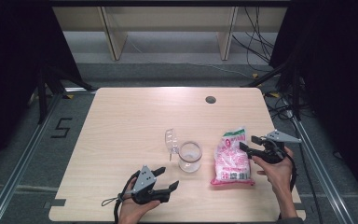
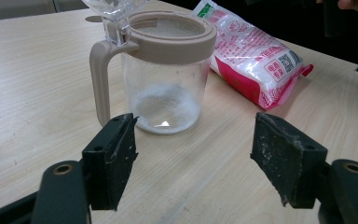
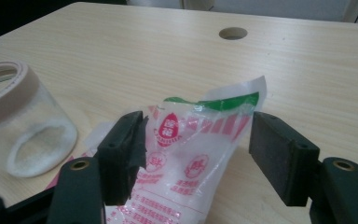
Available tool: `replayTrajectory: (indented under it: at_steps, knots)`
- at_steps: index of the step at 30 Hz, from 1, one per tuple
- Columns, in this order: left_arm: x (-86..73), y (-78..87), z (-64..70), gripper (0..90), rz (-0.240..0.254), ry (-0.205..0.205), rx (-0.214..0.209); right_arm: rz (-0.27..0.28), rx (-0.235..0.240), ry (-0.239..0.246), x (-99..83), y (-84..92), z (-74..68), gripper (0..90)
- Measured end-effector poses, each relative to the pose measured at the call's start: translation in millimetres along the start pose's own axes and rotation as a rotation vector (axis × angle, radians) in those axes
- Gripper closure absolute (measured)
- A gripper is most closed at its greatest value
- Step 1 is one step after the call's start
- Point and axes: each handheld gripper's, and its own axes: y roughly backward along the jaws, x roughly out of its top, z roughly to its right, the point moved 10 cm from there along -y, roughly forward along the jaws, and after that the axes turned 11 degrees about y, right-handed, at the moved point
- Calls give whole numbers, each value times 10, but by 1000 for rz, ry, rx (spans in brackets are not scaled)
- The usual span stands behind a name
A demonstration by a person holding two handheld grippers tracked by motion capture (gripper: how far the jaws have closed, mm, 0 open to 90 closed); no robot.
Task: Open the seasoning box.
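A clear jar (image 1: 189, 156) with a beige rim and handle stands at the table's middle, its clear lid (image 1: 170, 139) flipped up, a little white powder at the bottom. A pink and white bag (image 1: 233, 158) of white grains lies just right of it. My left gripper (image 1: 168, 178) stands open near the front edge, and in the left gripper view the jar (image 2: 168, 70) sits a short way beyond its open jaws (image 2: 193, 154). My right gripper (image 1: 248, 143) is open at the bag's far right corner. Its jaws (image 3: 198, 128) straddle the bag's crumpled top (image 3: 191, 140), with a gap at one pad.
The pale wooden table (image 1: 130, 121) has a round cable hole (image 1: 210, 99) at the back right. Dark curtains flank the table, with cables on the floor to the right and shelving legs behind. Metal rails run along both sides.
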Motion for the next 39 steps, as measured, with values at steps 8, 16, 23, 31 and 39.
replayTrajectory:
  at_steps: [8,16,23,31,39]
  knots:
    - [10,-9,8,300,1,0,-5,-60,-3,-11,-123,-67,91,395]
    - [15,-40,40,298,-8,-4,-16,-64,24,-86,-192,-181,131,393]
    - [-28,-76,133,297,-31,-28,-38,-116,55,-89,-247,-270,117,391]
    - [-34,-102,165,297,-31,-27,-42,-119,81,-91,-257,-354,128,397]
    - [-22,-90,160,297,-24,-24,-44,-170,100,-147,-311,-423,85,431]
